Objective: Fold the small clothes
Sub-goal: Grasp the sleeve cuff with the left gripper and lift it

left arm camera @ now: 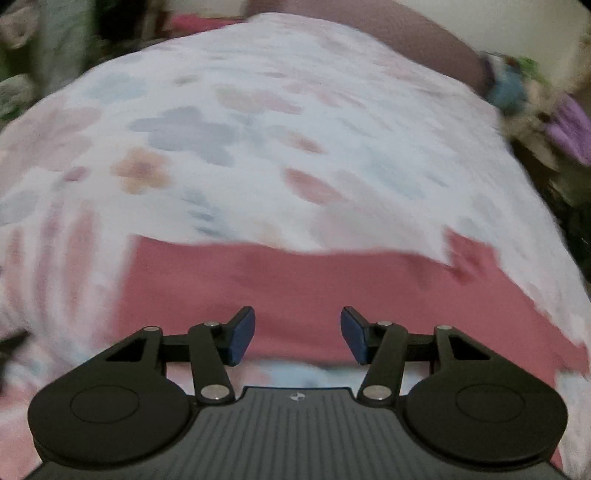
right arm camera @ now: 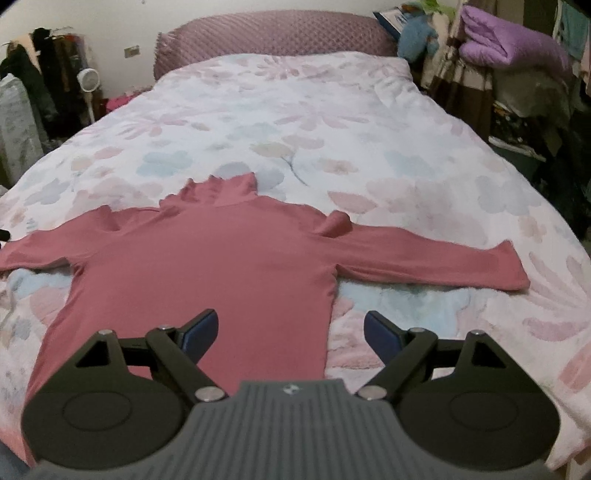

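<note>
A small pink long-sleeved turtleneck top lies flat on the bed, collar away from me, both sleeves spread out to the sides. My right gripper is open and empty, hovering over the top's lower right edge. In the blurred left wrist view a band of the same pink top lies just ahead of my left gripper, which is open and empty just above the cloth.
The bed has a white floral cover and a pink padded headboard. A folded purple blanket and piled clutter stand on the right. A white fan and hanging clothes are at the left.
</note>
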`<state>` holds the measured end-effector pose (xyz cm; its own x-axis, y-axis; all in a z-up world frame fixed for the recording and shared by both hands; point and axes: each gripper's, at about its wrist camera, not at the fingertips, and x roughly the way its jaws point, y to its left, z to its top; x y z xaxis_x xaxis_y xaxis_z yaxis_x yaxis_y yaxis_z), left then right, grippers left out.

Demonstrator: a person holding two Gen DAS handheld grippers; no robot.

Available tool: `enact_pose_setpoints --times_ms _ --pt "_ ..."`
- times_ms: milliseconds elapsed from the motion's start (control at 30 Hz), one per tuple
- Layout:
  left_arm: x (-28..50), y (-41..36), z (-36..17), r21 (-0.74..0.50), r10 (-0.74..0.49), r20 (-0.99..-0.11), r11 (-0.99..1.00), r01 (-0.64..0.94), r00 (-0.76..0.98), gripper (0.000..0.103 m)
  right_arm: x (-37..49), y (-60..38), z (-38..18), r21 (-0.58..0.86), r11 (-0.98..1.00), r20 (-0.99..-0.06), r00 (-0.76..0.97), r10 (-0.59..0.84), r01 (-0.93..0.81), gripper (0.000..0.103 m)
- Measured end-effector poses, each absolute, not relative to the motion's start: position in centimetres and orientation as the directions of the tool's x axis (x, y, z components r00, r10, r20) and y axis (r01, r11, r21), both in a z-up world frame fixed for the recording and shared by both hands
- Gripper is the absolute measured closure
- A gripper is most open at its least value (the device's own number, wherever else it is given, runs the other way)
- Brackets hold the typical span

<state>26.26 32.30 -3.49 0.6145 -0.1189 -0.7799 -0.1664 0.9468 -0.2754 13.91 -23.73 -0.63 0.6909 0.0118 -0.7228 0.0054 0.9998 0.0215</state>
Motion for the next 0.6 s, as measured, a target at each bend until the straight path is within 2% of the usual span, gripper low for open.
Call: enact_pose_setpoints --times_ms 67,133,300,400,433,467,500,533,567,600 --pt "27.4 34.9 -3.8 -0.221 -0.053 -0.796 0.953 -0.208 0.602 0.039 14.8 -23.6 -1.0 0.02 1.0 -0.736 0.677 0.007 0.012 0.021" --pt "28.2 37.5 -4.7 -0.234 -0.049 -0.81 0.941 -0.246 0.584 0.039 15.8 -23.8 -1.5 0.015 1.0 -0.746 0.666 -0.006 0.026 0.021" --pt "28.8 42.3 -8.3 -0.327 -0.092 -0.827 0.881 -0.341 0.555 0.039 17.4 -24.5 -2.2 0.014 0.995 -0.769 0.637 -0.054 0.101 0.021" --pt "28.4 43.4 -10.1 -0.44 -0.175 -0.794 0.826 -0.352 0.583 0.042 18.1 -24.6 -2.3 0.026 0.994 -0.778 0.626 -0.046 0.105 0.021" --pt "28.2 43.3 -10.4 -0.464 -0.192 -0.779 0.817 -0.343 0.597 0.049 18.4 -24.5 -2.4 0.027 0.995 -0.779 0.626 -0.04 0.097 0.021" --pt "28.0 43.1 -10.4 -0.473 -0.198 -0.768 0.817 -0.33 0.609 0.066 18.7 -24.3 -2.4 0.023 0.996 -0.78 0.625 -0.038 0.089 0.021" --pt "28.3 43.1 -10.4 -0.476 -0.2 -0.762 0.819 -0.322 0.616 0.076 18.9 -24.1 -2.4 0.018 0.997 -0.78 0.625 -0.036 0.08 0.021" --pt "28.3 42.9 -10.2 -0.475 -0.197 -0.76 0.818 -0.323 0.62 0.092 19.1 -23.8 -2.5 0.014 0.997 -0.781 0.624 -0.035 0.073 0.021" --pt "28.3 42.7 -9.8 -0.473 -0.187 -0.755 0.819 -0.324 0.629 0.099 19.4 -23.5 -2.6 0.012 0.998 -0.781 0.623 -0.031 0.065 0.021" --pt "28.2 42.3 -9.2 -0.47 -0.178 -0.743 0.825 -0.314 0.645 0.099 19.7 -23.2 -2.7 0.014 0.998 -0.782 0.622 -0.023 0.054 0.021"
